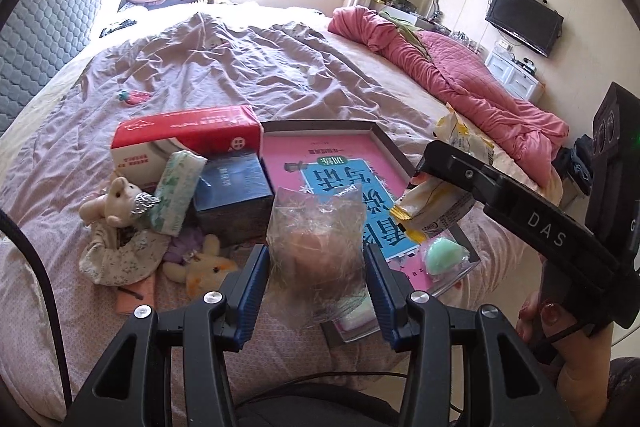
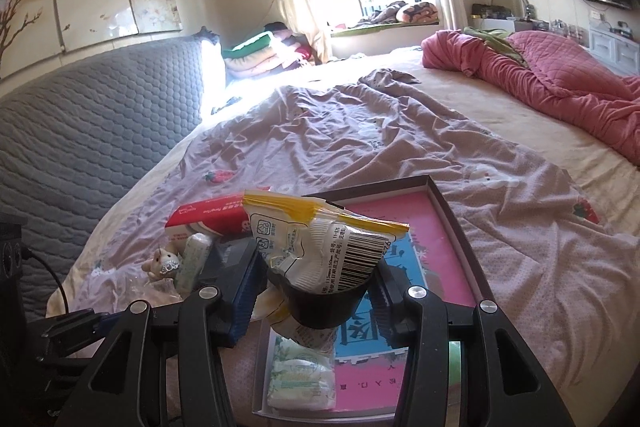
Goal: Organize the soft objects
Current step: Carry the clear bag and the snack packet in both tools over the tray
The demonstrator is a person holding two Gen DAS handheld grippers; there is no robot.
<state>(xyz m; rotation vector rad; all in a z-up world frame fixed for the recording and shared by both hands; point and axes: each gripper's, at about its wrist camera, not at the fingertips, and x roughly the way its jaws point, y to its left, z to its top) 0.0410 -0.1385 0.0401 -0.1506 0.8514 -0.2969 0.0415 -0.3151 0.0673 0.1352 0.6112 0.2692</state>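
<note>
My left gripper (image 1: 316,259) is shut on a clear plastic bag with a peach-coloured soft thing inside (image 1: 316,239), held above the near end of the pink-lined box tray (image 1: 336,125). My right gripper (image 2: 320,279) is shut on a white and yellow tissue packet (image 2: 320,239) over the same tray (image 2: 452,211); it also shows in the left wrist view (image 1: 434,201). In the tray lie a green round soft thing (image 1: 444,255) and a pale wrapped pack (image 2: 302,383). Left of the tray lie a beige plush bear (image 1: 116,201), a yellow plush (image 1: 208,267) and a green-printed tissue pack (image 1: 176,191).
A red and white tissue box (image 1: 188,135) and a dark blue box (image 1: 236,195) stand left of the tray. A floral cloth pouch (image 1: 120,259) lies by the bear. A pink quilt (image 1: 460,75) lies bunched at the bed's far right. The grey headboard (image 2: 88,123) is at the left.
</note>
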